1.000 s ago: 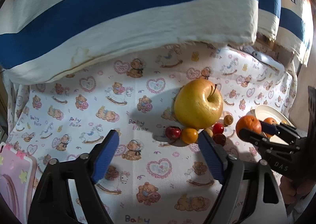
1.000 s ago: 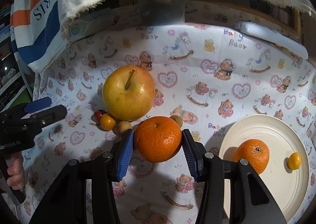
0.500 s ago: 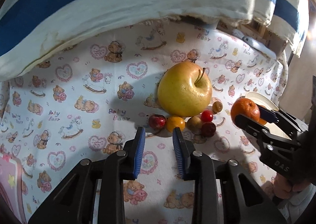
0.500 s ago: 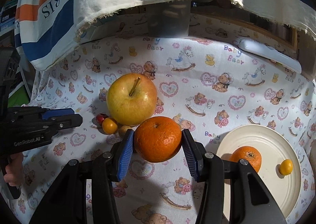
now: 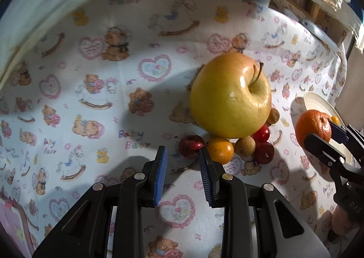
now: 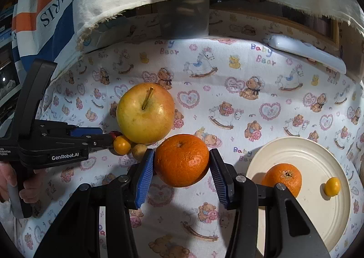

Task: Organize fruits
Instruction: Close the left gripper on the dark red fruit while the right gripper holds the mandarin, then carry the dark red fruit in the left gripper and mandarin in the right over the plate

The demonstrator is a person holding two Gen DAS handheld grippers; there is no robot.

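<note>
Mandarin [image 6: 181, 159], stem scar facing up, pinched between right gripper [image 6: 181, 168] pads; left gripper [image 5: 183, 155], narrowed and empty, beside dark red berry [image 5: 191, 146].

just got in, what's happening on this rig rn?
A person is sorting fruit on a teddy-bear print cloth with two handheld grippers. The right gripper is clamped on a round orange mandarin, beside a cream round plate already holding another mandarin and a small yellow fruit. The left gripper, jaws nearly shut and empty, sits at the small fruits by the big yellow apple.
</note>
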